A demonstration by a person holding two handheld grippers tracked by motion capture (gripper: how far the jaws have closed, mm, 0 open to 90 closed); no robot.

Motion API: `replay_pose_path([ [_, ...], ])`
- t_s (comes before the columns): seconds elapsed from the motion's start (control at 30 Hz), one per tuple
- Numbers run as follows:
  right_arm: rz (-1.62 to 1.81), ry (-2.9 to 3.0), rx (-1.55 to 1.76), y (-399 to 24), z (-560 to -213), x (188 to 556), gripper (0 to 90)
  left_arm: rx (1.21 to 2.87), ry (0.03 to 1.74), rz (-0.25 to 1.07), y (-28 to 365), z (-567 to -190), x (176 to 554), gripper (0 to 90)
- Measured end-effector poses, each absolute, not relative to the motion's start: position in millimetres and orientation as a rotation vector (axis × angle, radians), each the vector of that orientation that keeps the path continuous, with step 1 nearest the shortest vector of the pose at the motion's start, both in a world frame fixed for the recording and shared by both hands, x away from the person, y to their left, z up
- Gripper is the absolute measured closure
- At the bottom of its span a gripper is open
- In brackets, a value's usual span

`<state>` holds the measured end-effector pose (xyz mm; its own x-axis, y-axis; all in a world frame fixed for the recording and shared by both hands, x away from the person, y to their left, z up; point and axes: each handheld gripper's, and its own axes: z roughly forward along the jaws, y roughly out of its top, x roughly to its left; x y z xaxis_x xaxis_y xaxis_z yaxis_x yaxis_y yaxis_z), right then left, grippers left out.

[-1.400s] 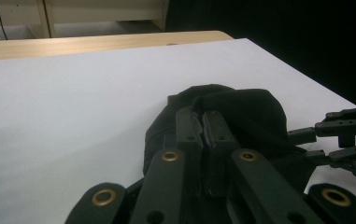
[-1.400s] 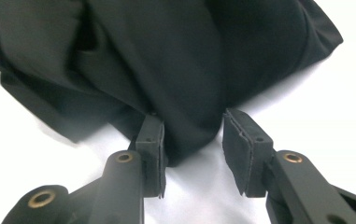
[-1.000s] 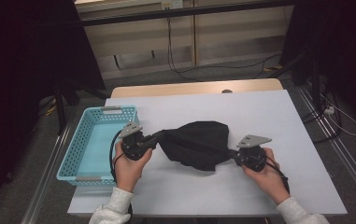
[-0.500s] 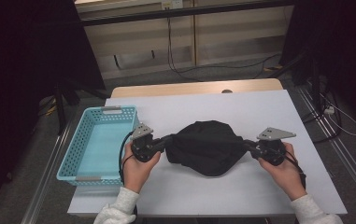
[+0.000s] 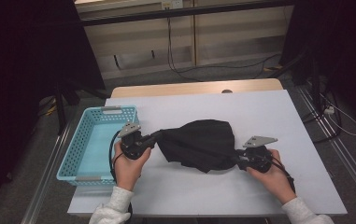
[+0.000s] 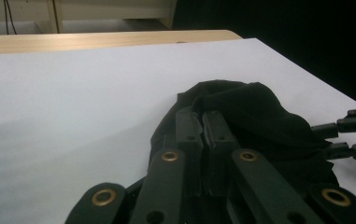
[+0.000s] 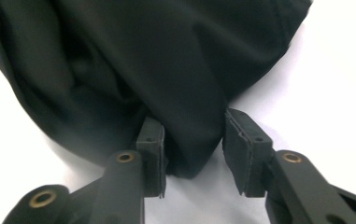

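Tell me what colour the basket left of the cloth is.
Light blue basket; the high view shows it best.

So the right gripper (image 5: 239, 160) is letting go: its jaws have just been opening and now sit apart, with a fold of the crumpled black cloth (image 5: 199, 144) loose between them. That hand slides back toward 9 o'clock, and the cloth bunches up again instead of hanging stretched wide.

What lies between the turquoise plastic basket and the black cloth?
In the high view, the left gripper lies between the turquoise plastic basket and the black cloth, shut on its edge.
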<state>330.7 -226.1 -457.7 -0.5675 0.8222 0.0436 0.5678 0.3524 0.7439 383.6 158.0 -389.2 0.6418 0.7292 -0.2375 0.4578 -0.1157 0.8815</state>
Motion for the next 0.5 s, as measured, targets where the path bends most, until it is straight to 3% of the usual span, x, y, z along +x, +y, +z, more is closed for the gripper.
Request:
replay_pose_path([
  [0.2,1.009,2.293,1.225,-230,-459,332,70.9,1.738,0.972,0.315,163,-387,384,87.1],
  [0.3,1.000,2.274,1.219,-235,-456,332,86.6,1.744,0.971,0.315,162,-387,384,87.2],
  [0.5,1.057,2.114,1.189,-258,-427,329,88.6,1.757,0.955,0.310,159,-387,383,87.2],
])
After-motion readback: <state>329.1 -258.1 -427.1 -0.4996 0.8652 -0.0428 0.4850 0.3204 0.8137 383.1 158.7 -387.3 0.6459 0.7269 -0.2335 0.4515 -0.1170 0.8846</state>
